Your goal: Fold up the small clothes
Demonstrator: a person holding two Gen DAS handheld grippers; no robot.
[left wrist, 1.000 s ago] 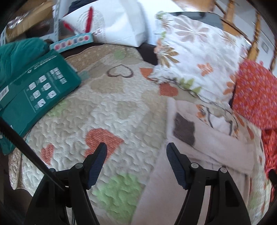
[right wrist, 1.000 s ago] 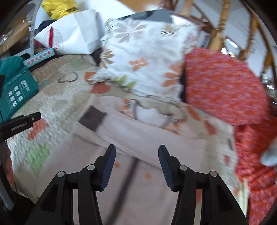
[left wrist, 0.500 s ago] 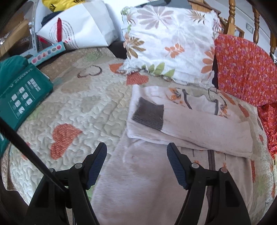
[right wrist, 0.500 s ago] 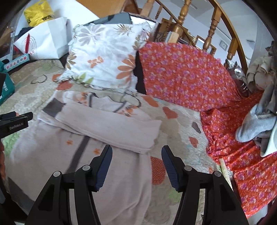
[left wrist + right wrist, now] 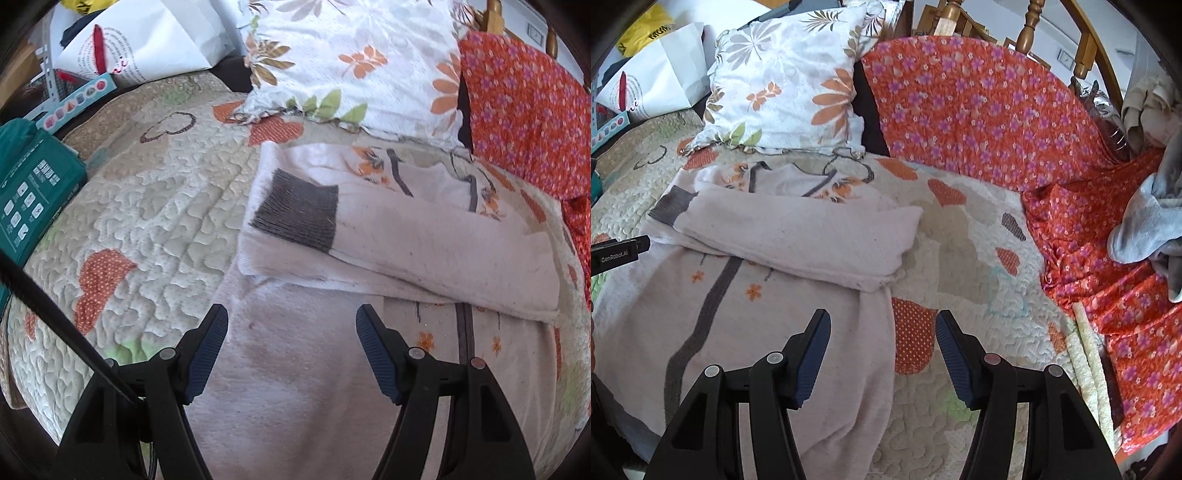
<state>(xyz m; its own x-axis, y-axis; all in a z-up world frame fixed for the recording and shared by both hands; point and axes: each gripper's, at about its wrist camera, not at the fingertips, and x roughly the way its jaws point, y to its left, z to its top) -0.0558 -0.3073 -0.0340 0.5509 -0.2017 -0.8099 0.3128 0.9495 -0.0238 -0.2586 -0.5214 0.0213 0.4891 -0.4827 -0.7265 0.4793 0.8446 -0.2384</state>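
A pale pink baby garment [image 5: 424,240] lies spread on a quilted bedspread [image 5: 155,221] with orange hearts. Its sleeves are folded across the chest, one sleeve with a dark grey cuff [image 5: 299,216] lying on top toward the quilt's left side. The lower part of the garment [image 5: 783,332] stretches toward the near edge of the quilt, with a grey stripe running down it.

The left gripper [image 5: 291,332] hovers over the lower part of the garment, jaws spread wide and holding nothing. The right gripper [image 5: 882,332] hangs over the garment's right edge, where cloth meets quilt; its jaws are also apart and empty.

A floral pillow [image 5: 783,85] rests at the far edge of the quilt, just behind the garment's neckline. An orange flowered cloth [image 5: 979,110] covers the right side beside it. A teal box [image 5: 33,199] sits at the left edge.
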